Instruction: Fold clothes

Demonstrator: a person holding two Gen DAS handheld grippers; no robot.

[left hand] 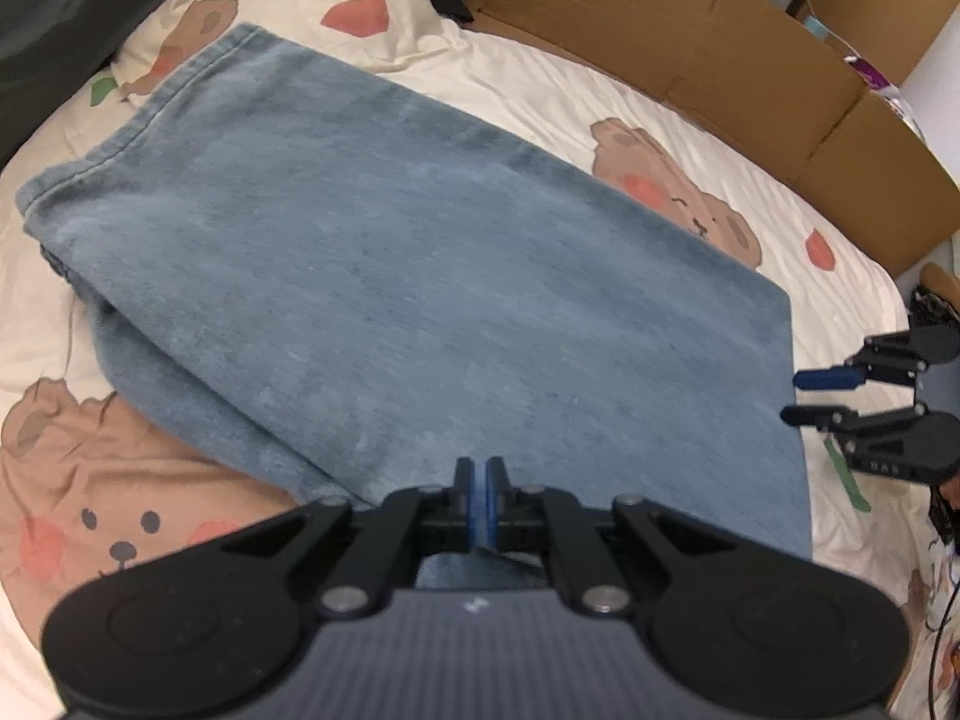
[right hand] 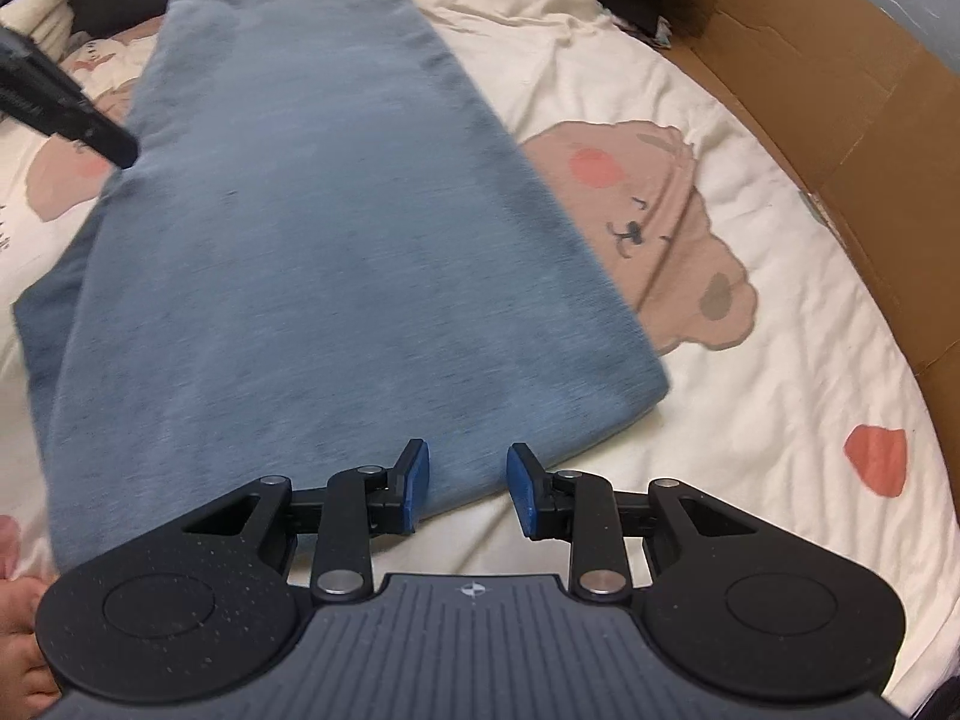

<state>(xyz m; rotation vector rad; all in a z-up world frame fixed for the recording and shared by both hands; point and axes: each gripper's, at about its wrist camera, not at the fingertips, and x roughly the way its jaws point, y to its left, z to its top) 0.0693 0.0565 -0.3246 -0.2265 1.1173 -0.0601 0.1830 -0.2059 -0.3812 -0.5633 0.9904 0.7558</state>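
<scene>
Bedsheet (right hand: 750, 420) lies bare beyond the jeans (left hand: 420, 300); left gripper (left hand: 480, 480) pressed together, right gripper (right hand: 468, 480) spread.

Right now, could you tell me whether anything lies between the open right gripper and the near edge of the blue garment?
Nothing visible does. The right gripper hangs open just over the near edge of the blue garment, with only bare bedsheet around it. The left gripper is shut, off to the side.
</scene>
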